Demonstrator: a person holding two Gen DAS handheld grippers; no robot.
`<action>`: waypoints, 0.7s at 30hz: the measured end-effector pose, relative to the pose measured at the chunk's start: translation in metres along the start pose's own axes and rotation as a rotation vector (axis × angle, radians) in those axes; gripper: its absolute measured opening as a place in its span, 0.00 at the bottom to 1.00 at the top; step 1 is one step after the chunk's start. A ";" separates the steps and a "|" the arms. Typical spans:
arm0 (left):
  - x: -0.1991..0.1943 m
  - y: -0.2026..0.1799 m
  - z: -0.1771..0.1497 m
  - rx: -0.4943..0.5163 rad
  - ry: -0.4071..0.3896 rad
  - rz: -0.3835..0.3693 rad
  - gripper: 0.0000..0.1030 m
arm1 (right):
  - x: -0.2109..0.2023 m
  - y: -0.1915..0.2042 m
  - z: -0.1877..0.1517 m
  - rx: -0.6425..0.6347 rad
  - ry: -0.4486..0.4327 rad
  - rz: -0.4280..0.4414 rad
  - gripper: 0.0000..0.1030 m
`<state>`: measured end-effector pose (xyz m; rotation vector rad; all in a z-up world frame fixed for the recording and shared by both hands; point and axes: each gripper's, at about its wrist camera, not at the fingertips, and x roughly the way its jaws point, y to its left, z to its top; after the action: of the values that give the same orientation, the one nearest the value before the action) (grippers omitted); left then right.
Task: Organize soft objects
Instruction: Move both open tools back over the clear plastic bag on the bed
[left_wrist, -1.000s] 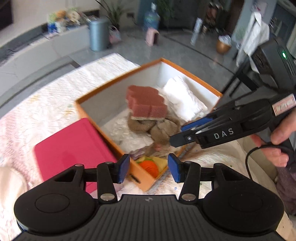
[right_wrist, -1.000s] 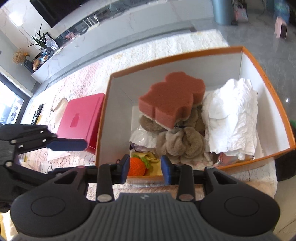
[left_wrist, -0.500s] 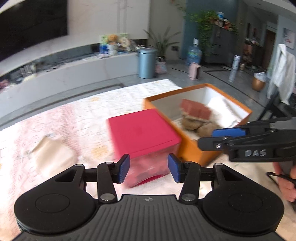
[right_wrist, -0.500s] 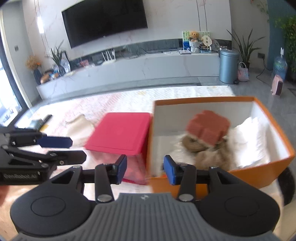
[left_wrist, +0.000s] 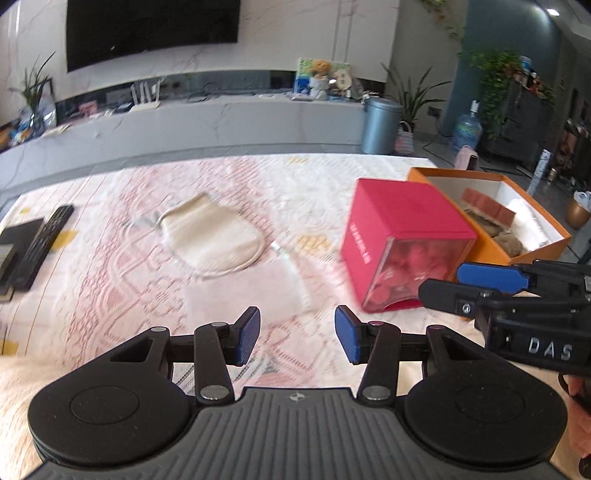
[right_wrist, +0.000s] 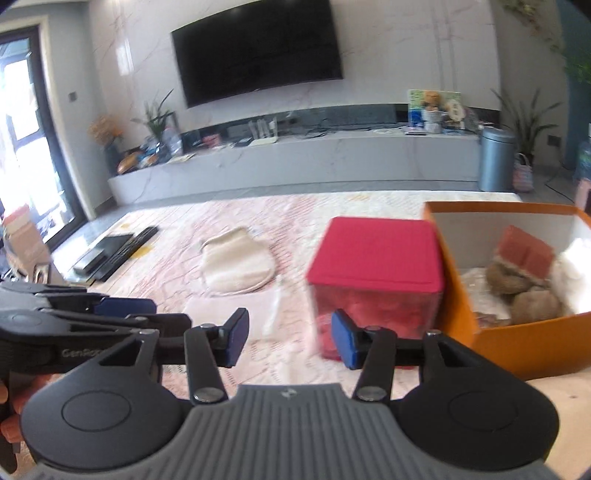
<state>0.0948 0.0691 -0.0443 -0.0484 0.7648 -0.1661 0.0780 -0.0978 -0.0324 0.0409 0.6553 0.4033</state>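
Left gripper (left_wrist: 297, 334) is spread, nothing between its pads. Right gripper (right_wrist: 284, 338) has just been opening, with nothing between its pads. A cream pouch (left_wrist: 210, 236) lies on the tablecloth (left_wrist: 110, 295) at 11 o'clock of the left gripper. Red box (left_wrist: 402, 218) sits at 1 o'clock, touching the orange box (left_wrist: 532, 236) of soft items.

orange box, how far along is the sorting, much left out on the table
Done: the orange box already holds a red sponge, brown plush pieces and white cloth. In hand: nothing; the left tongs and right tongs are both open and empty, the right ones just having opened wider. Left: the cream pouch and a flat pale cloth beside it lie loose on the table.
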 end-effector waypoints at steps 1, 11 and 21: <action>0.000 0.006 -0.003 -0.010 0.007 0.009 0.55 | 0.005 0.007 -0.001 -0.016 0.012 0.011 0.51; 0.010 0.056 -0.012 -0.137 0.077 0.058 0.54 | 0.062 0.042 0.000 -0.084 0.122 0.019 0.68; 0.049 0.097 0.006 -0.220 0.174 0.094 0.43 | 0.128 0.053 0.004 -0.108 0.208 -0.009 0.88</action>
<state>0.1465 0.1563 -0.0842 -0.2083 0.9545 0.0045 0.1535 -0.0007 -0.0957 -0.1082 0.8368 0.4374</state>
